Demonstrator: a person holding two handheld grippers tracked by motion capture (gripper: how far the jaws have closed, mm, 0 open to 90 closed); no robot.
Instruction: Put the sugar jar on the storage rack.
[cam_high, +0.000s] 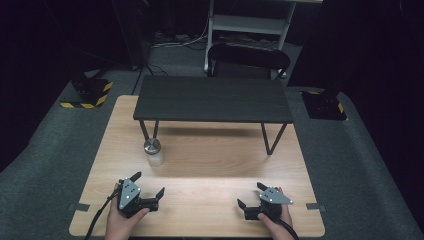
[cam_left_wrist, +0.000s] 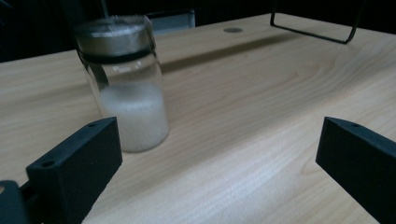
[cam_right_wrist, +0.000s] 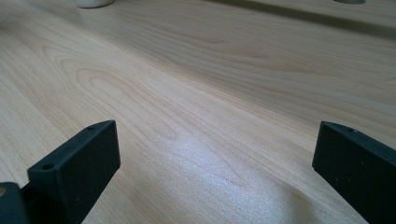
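Dark room, wooden tabletop (cam_high: 210, 165), black shelf (cam_high: 212, 99) at back. Jar (cam_high: 153, 152) (white powder, metal lid) upright by shelf leg. Left gripper (cam_high: 148, 188), right gripper (cam_high: 250, 195) rest near edge, jaws spread, empty, likely start pose.

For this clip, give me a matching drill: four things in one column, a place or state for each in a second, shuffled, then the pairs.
Things:
1. jar
2. shelf
3. left gripper
4. chair

Places or states:
A. beyond the table's far edge
B. open above bare wood
C. standing on thin legs on the table
D. upright by the shelf's left legs, part full of white grains

Pairs: 1-D, 2-C, 3-B, 4-A
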